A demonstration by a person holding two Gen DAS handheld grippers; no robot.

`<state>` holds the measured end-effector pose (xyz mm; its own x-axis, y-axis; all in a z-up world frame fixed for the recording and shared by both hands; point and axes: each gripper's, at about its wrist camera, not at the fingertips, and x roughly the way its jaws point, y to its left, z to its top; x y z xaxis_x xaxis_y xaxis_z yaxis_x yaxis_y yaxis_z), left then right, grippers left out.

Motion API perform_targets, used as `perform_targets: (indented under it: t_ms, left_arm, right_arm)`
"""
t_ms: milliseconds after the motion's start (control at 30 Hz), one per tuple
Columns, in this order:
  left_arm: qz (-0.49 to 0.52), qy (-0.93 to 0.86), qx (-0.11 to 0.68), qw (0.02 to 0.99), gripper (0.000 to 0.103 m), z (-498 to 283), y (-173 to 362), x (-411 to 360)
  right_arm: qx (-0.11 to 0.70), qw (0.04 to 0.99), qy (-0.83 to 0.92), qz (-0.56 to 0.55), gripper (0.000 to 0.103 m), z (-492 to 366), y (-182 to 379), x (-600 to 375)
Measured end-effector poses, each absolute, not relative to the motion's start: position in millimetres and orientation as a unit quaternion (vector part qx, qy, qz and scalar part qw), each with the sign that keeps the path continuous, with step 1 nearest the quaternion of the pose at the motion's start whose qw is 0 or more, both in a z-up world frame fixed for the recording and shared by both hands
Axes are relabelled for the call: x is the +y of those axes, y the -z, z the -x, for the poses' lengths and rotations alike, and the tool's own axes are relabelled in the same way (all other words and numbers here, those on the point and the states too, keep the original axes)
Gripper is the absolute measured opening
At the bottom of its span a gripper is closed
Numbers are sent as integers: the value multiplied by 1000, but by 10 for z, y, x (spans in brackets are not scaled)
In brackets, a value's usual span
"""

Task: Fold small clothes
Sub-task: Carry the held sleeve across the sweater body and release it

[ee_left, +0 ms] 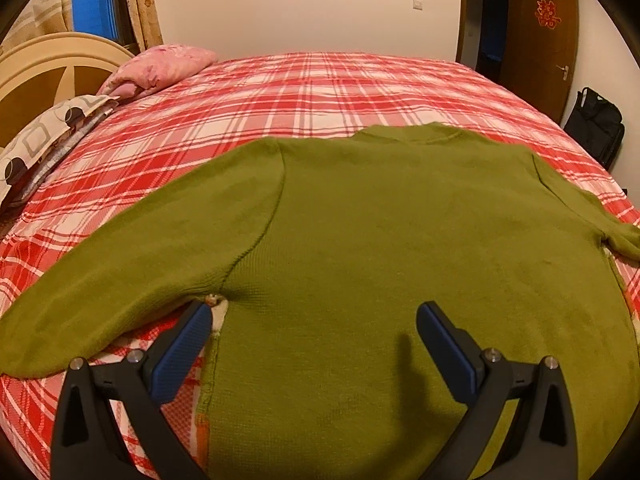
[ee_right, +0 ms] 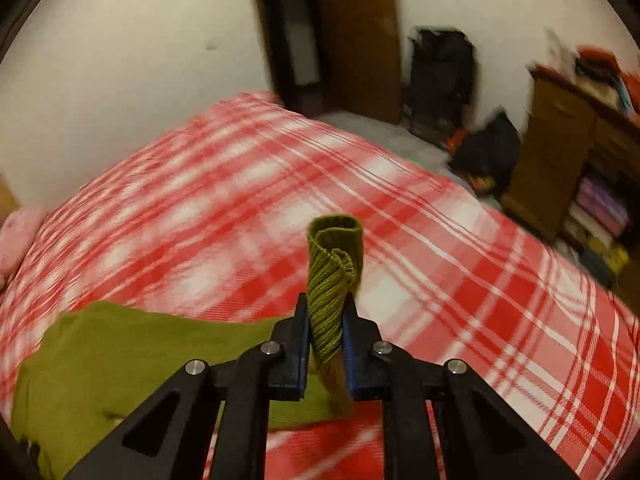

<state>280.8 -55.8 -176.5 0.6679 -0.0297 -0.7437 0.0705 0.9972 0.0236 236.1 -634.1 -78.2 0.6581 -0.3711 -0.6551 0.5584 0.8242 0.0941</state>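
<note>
My green sweater (ee_left: 380, 240) is soft matt knit, fleecy across the body, and its cuff (ee_right: 334, 276) is coarser, ribbed in clear ridges where my right fingers (ee_right: 298, 344) pinch it. My left fingers (ee_left: 182, 356) wear blue pads with a fine dotted rubbery grain, set in matt black plastic with small shiny metal pins. The plaid bed cover (ee_left: 280, 88) looks like woven cloth, flat and dull. The door (ee_left: 540, 40) is smooth brown wood.

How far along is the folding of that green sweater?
Just starting. Done: the green sweater lies spread flat on the plaid bed. In hand: the right gripper pinches a ribbed cuff; the left gripper is open. Left: every fold.
</note>
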Motion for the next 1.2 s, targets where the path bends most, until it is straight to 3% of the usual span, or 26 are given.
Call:
perform_targets:
  t_ms: [367,800,833,933,1200]
  left_arm:
    - [-27,42,421,906,103,-2812,1852,-610]
    - [-3,48,424,905,103,-2809,1873,-543]
    - [-3,49,424,905,103,-2812,1872,-534]
    - [-4,50,425,904,103,-2815,1873,-530]
    - [7,98,440,893,103,-2820,1713,-818]
  right_arm:
    - [296,950,101,5,13,-3080,466,-4345]
    - [342,937,-19,71,14,-3382,1227,-2994]
    - [354,932,-33,67,18,-3366,1304,-2994]
    - [372,925,-78,28,59,-3243,1452,-3067]
    - [307,951,2,-49,60,-2614,1336,-4023]
